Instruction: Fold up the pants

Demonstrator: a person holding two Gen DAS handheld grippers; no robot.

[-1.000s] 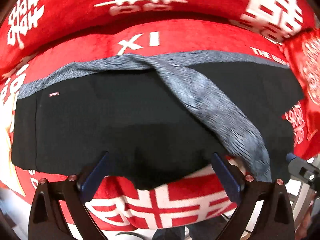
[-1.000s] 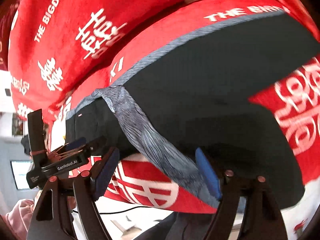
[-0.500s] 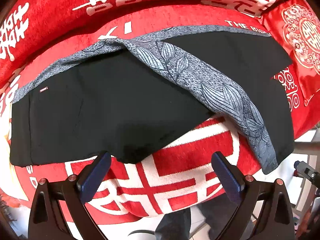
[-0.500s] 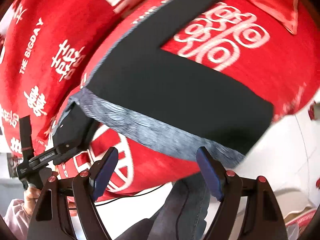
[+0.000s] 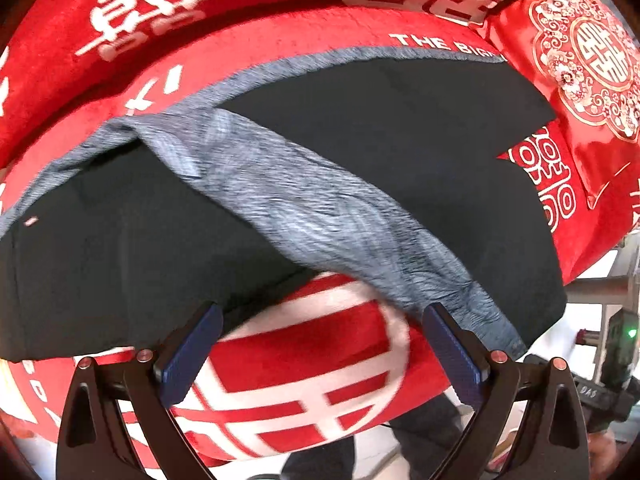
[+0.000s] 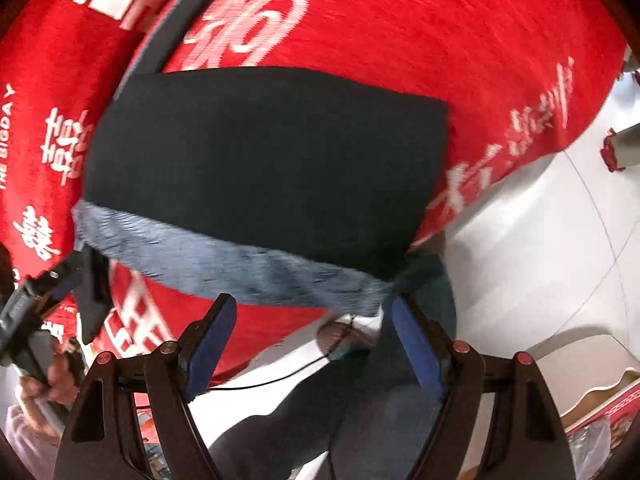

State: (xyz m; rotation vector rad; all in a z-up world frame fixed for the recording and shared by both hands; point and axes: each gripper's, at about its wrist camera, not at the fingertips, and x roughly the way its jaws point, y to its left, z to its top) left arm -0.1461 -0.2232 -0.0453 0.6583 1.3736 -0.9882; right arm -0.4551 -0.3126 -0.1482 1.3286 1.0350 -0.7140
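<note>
Black pants (image 5: 140, 248) with a grey patterned side band (image 5: 320, 216) lie spread across a red blanket (image 5: 304, 376) printed with white characters, their legs splayed apart in a shallow V. In the left wrist view the left gripper (image 5: 320, 354) hovers at the blanket's near edge, its blue-padded fingers (image 5: 188, 354) set wide apart and holding nothing; red-and-white blanket shows between them. One fingertip sits just over the near hem of the left-hand leg, the other just beside the grey band where it runs down to the near edge. The far edge of the pants, trimmed in the same grey, follows the fold of the blanket near the words "THE BIG". A red embroidered cushion (image 5: 584, 52) lies just beyond the far right corner of the right-hand leg.

In the right wrist view the right gripper (image 6: 312, 346) hangs beyond the blanket's near edge, its jaws likewise wide and empty. One pant leg (image 6: 264, 160) lies flat as a dark rectangle, its grey band (image 6: 224, 264) along the near side, with bare red blanket to the right of its hem. White tiled floor (image 6: 540, 260) opens on the right. The left gripper's body (image 6: 36, 308) appears at the far left of this view, close to the pants. Both views are motion-blurred.
</note>
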